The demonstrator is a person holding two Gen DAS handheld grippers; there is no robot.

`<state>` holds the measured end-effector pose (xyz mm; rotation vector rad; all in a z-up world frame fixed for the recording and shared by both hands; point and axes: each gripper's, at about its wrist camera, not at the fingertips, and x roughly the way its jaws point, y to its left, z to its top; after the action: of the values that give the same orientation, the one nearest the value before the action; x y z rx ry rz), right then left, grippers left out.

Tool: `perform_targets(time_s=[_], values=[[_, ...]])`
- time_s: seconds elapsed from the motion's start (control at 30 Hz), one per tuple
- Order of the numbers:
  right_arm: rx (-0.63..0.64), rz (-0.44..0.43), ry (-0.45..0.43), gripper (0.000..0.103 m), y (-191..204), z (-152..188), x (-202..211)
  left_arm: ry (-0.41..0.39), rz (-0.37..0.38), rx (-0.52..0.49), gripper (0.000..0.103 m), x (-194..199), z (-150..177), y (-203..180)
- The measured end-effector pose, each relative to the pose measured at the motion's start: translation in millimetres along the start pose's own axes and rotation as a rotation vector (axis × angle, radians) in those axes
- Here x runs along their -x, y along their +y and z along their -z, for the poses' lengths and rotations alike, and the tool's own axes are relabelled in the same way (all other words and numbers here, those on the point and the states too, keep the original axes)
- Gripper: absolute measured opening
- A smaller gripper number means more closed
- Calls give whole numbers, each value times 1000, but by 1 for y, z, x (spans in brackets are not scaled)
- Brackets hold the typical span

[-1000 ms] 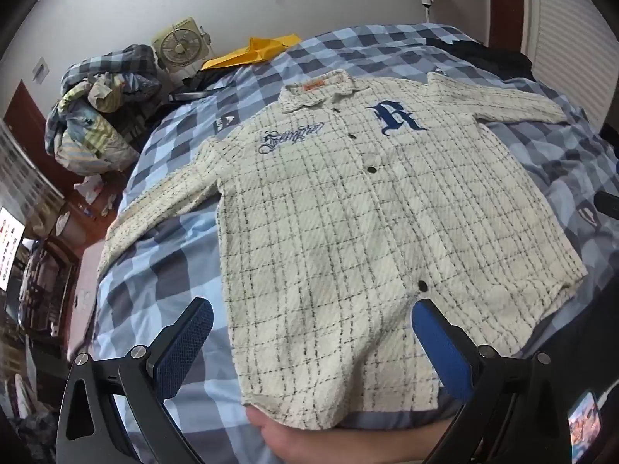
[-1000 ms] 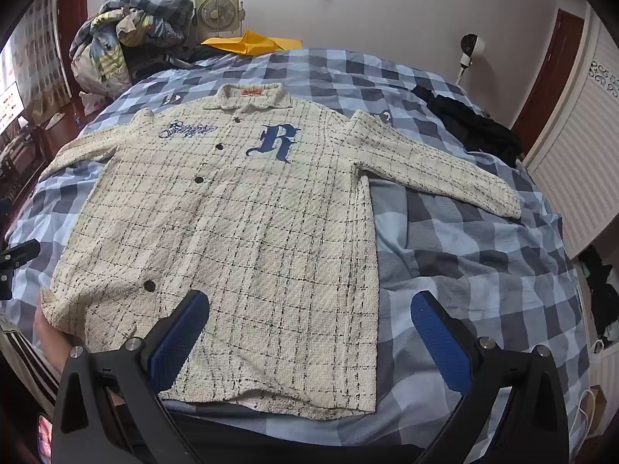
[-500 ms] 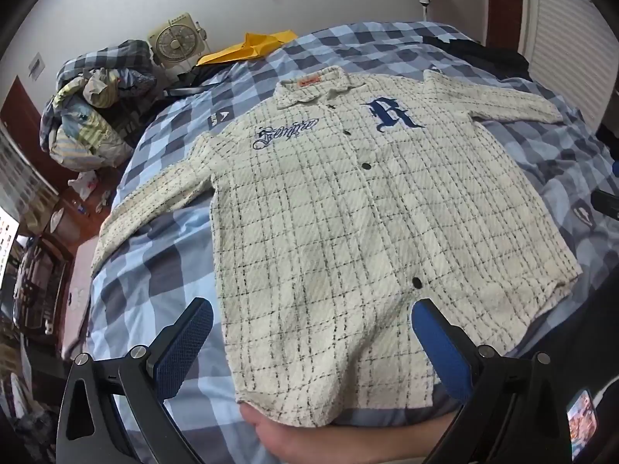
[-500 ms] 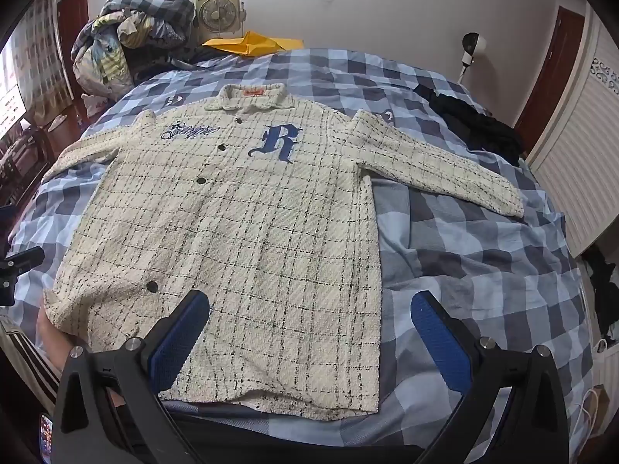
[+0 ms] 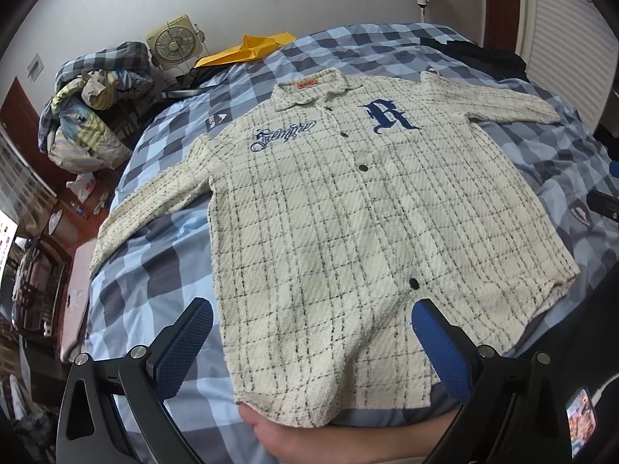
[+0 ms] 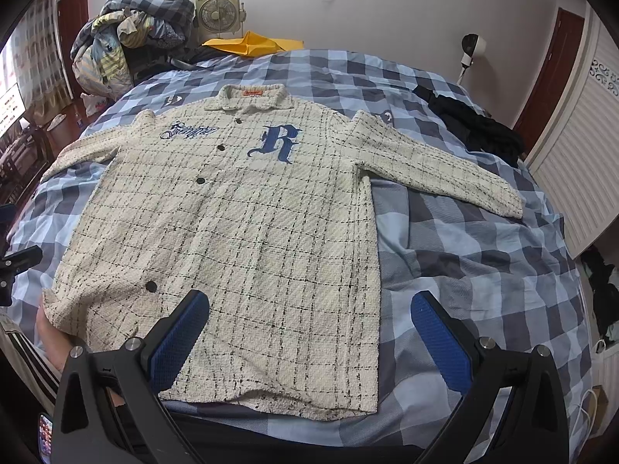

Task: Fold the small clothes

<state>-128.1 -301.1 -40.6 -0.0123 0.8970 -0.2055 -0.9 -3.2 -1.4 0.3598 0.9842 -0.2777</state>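
Note:
A cream plaid button shirt (image 5: 348, 232) with a blue "R" and script embroidery lies flat, front up, sleeves spread, on the blue checked bed (image 5: 154, 278). It also shows in the right wrist view (image 6: 240, 239). My left gripper (image 5: 309, 348) is open and empty above the shirt's lower left hem. My right gripper (image 6: 309, 340) is open and empty above the lower right hem. A bare hand (image 5: 329, 437) touches the hem's left corner.
A pile of bedding (image 6: 131, 46), a fan (image 6: 220, 11) and a yellow envelope (image 6: 255, 42) sit at the bed's head. Black clothes (image 6: 476, 127) lie at the right edge. A phone (image 5: 580, 423) shows at lower right.
Both grippers have drifted slightly; the view of the shirt shifted a little. The shirt lies as before and both grippers stay open.

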Motion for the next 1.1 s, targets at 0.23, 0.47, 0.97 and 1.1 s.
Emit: perform_targets(time_s=[0.23, 0.47, 0.97, 1.1], values=[[-1, -1, 0, 102, 0, 0, 0, -1, -5, -1, 103, 1, -1, 0], [0, 0, 0, 102, 0, 1, 0, -2, -9, -1, 103, 0, 0, -1], [-11, -6, -6, 102, -3, 1, 4, 19, -9, 23, 103, -5, 1, 4], [-8, -3, -6, 102, -2, 1, 4, 30, -14, 17, 103, -6, 1, 3]])
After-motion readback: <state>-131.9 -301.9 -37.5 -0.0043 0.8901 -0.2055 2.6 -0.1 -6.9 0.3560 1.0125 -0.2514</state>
